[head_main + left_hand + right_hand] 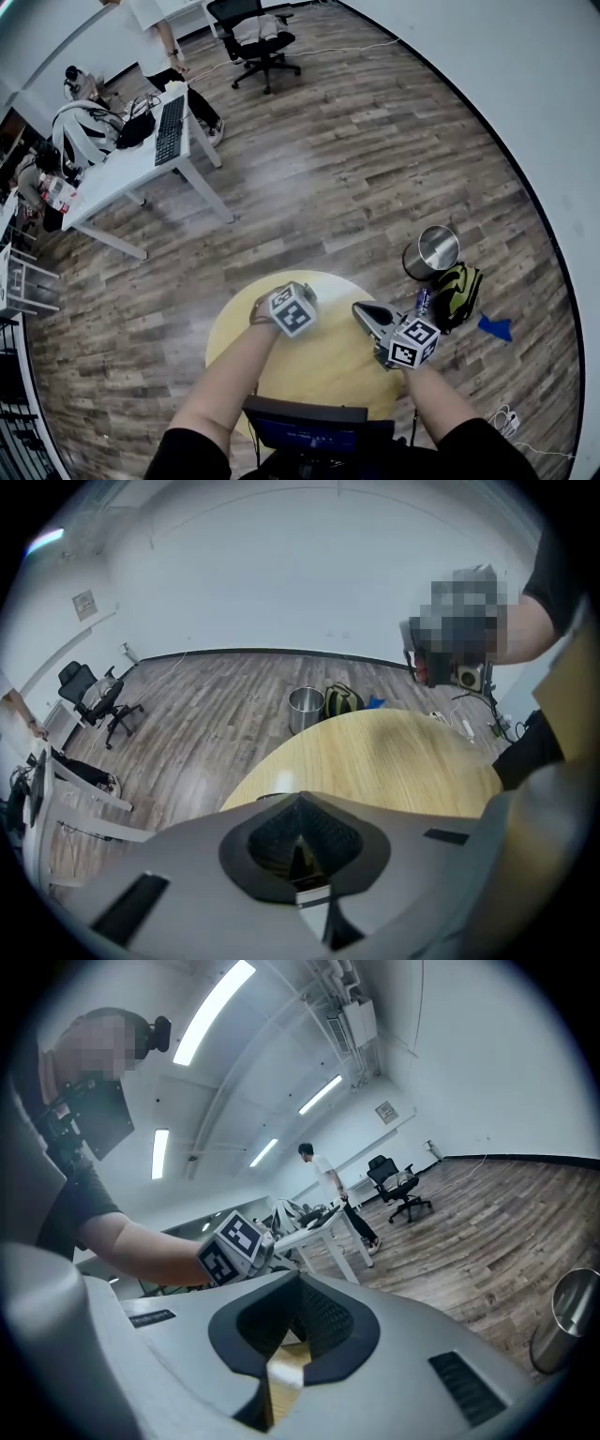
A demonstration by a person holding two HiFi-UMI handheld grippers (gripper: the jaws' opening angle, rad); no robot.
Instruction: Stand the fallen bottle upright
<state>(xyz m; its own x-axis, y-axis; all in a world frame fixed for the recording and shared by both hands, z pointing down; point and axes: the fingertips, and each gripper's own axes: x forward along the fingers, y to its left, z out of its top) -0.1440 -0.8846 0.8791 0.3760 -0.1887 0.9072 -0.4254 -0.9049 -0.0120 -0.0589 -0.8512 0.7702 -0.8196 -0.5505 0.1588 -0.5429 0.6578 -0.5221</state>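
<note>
A round yellow table (328, 366) lies below me, and no fallen bottle shows on its bare top. My left gripper (289, 311) points steeply down over the table's left part, jaws shut with nothing seen between them (298, 803). A dark rounded edge (267, 797) peeks out just past its jaws; I cannot tell what it is. My right gripper (367, 311) hovers over the table's right side, pointing nearly level, its jaws shut and empty (298, 1283). A small dark bottle-like thing (423, 300) stands upright past the table's right edge, beside a backpack.
On the wooden floor beyond the table stand a steel bin (432, 250) and a green-and-black backpack (457, 292), with a blue scrap (495, 327) further right. A white desk with a keyboard (141, 155), an office chair (258, 37) and a standing person (155, 37) are at the far left.
</note>
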